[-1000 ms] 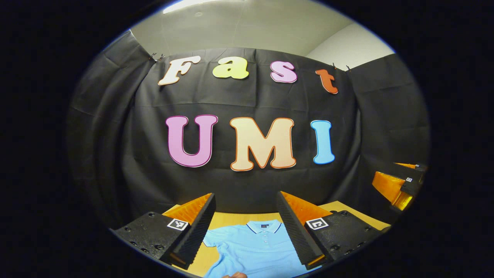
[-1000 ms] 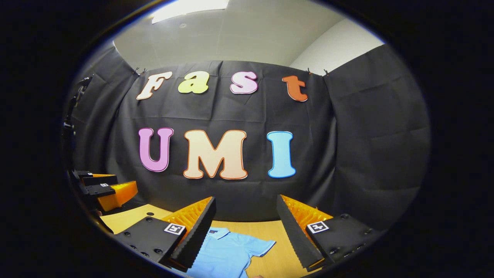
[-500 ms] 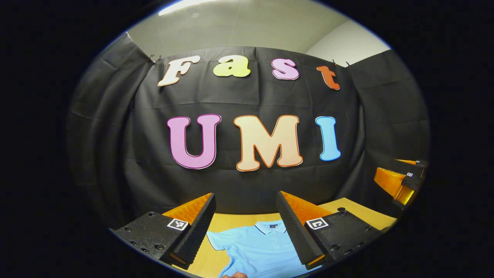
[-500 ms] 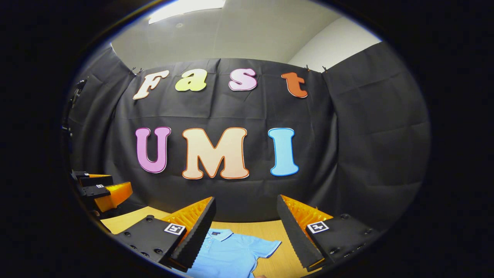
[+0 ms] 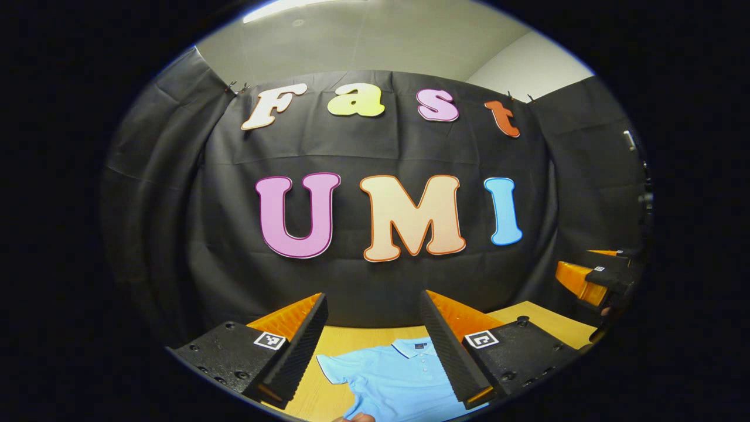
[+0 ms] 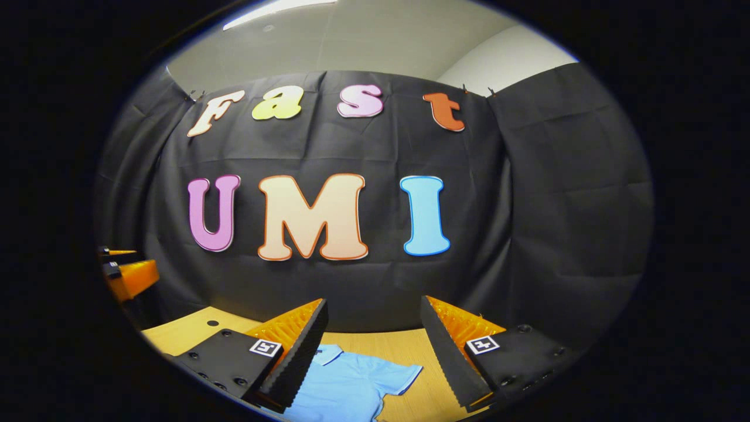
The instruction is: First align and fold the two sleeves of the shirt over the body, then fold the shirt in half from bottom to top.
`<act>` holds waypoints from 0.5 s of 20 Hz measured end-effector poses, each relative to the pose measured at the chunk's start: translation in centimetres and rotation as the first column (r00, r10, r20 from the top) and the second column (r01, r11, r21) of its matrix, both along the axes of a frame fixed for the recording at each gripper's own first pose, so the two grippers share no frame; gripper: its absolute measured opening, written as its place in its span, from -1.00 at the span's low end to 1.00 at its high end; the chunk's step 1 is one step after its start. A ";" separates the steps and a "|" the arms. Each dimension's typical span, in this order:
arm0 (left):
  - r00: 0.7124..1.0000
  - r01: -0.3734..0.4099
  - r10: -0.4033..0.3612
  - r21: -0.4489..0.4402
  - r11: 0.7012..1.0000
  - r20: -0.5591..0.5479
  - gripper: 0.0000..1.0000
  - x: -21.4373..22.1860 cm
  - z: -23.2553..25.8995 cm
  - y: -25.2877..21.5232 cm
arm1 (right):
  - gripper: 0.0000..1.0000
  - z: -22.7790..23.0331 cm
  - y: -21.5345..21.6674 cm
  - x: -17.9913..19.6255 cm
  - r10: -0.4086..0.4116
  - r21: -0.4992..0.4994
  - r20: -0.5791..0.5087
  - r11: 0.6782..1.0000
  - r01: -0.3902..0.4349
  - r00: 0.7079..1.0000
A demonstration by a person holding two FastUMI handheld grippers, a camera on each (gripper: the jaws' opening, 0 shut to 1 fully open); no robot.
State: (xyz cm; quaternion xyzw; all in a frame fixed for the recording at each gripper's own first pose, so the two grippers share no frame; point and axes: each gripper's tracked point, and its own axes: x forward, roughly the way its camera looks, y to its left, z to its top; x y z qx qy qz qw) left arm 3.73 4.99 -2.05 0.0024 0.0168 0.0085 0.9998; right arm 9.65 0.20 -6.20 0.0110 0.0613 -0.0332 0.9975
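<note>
Lying flat on the wooden table [image 5: 539, 319], the light-blue shirt [image 5: 392, 381] is seen bottom centre, between the wide-spread fingers of the left gripper [image 5: 373, 346]. Its collar [image 5: 413, 347] is framed there; the right gripper [image 6: 374, 350], held equally wide, frames one sleeve [image 6: 404, 377].

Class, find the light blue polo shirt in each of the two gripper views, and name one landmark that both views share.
Left gripper view: the shirt lies flat at bottom centre, collar away from the camera, between the left gripper's fingers.
Right gripper view: the shirt lies at bottom centre, one sleeve spread to the right, between the right gripper's fingers.
Shared landmark: the wooden table under the shirt.
</note>
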 end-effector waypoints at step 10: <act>1.000 -0.027 0.027 0.026 0.999 -0.009 0.89 1.1 -0.3 2.8 | 0.97 -13.3 -3.2 8.0 -0.055 -0.014 -0.244 0.998 0.053 0.968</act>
